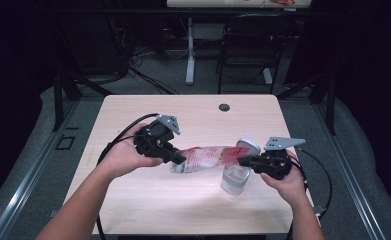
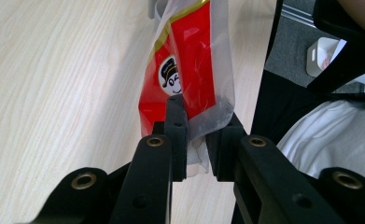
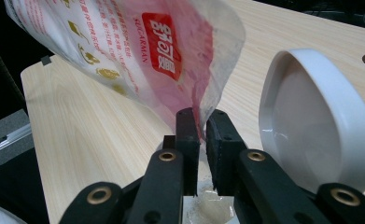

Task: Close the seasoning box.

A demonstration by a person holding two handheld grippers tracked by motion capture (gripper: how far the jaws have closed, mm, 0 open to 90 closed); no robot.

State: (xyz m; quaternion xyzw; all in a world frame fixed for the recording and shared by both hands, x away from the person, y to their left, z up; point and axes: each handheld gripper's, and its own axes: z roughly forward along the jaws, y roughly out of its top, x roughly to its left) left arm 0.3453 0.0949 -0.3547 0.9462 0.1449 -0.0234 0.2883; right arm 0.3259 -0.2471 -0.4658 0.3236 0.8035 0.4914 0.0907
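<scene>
A red and white plastic pouch (image 1: 208, 157) hangs stretched between my two grippers above the wooden table (image 1: 148, 205). My left gripper (image 1: 180, 161) is shut on one end of it; in the left gripper view the jaws (image 2: 199, 140) pinch the clear edge below the pouch's red panel with a cartoon face (image 2: 189, 70). My right gripper (image 1: 242, 161) is shut on the other end, and in the right gripper view the jaws (image 3: 202, 126) clamp a corner of the pouch (image 3: 138, 51). Under that corner stands a clear jar (image 1: 234, 180), its white lid (image 3: 315, 126) tipped open beside it.
A round cable hole (image 1: 224, 107) sits near the table's far edge. Beyond the table are a black chair (image 1: 248, 45) and a desk leg (image 1: 190, 55). Black cables (image 1: 118, 137) trail from the grippers over the left and right sides of the table.
</scene>
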